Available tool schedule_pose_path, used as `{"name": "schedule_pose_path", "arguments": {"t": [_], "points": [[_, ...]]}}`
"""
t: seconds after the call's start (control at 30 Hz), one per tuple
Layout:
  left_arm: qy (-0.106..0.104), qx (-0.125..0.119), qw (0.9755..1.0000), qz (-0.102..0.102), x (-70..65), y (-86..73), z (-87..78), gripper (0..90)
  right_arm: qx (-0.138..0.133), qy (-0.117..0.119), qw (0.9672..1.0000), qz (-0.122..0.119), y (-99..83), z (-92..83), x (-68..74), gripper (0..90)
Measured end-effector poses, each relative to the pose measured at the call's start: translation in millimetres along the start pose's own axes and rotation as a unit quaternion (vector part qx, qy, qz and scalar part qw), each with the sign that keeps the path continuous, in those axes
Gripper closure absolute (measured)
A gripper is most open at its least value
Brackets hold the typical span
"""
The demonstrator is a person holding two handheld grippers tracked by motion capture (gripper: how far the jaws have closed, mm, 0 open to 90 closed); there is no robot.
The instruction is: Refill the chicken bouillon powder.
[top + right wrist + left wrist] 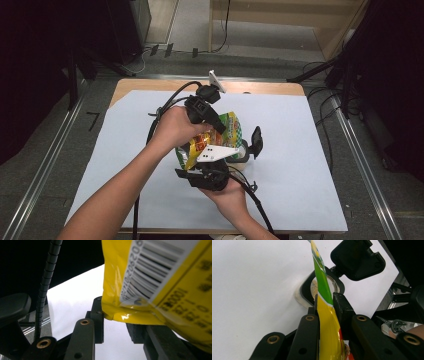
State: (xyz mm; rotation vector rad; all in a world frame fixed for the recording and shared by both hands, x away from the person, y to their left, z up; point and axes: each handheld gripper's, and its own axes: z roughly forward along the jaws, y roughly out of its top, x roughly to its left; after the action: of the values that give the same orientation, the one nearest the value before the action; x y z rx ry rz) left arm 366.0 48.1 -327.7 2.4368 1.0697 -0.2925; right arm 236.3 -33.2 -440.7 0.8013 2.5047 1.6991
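Both forearms (120,190) are showing bare, no sleeves; the black grippers are carrying brass-ringed screws (310,318); a ribbed black cable (46,280) is trailing.

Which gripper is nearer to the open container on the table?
The left gripper. It holds the yellow bag right above the container. The right gripper grips the bag's other end, farther from it.

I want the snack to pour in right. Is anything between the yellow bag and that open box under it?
Nothing visible. The yellow bag hangs over the open container, its lid flipped back. The left tool pinches the bag.
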Motion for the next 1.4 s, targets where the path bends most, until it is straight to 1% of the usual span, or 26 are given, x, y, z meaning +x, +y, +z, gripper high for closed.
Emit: {"name": "schedule_pose_path", "arguments": {"t": [0.5, 0.9, 1.2, 1.4], "points": [[-0.001, -0.002, 1.0, -0.001, 0.9, 0.8, -0.4, 82.4, -0.003, -0.002, 1.0, 0.002, 0.6, 0.4, 1.2, 69.7], [0.001, -0.002, 1.0, 0.002, -0.2, 0.3, -0.8, 82.2, -0.002, -0.005, 1.0, -0.001, 0.5, 0.1, 0.8, 71.1], [-0.001, -0.006, 1.0, 0.003, -1.0, 0.1, -1.9, 81.8, -0.003, -0.007, 1.0, -0.005, 1.1, -0.6, 1.0, 71.2], [0.0, -0.011, 0.9999, 0.005, -2.2, -0.2, -2.8, 81.6, -0.004, -0.007, 1.0, -0.003, 1.6, -0.7, 1.2, 71.1]]}}
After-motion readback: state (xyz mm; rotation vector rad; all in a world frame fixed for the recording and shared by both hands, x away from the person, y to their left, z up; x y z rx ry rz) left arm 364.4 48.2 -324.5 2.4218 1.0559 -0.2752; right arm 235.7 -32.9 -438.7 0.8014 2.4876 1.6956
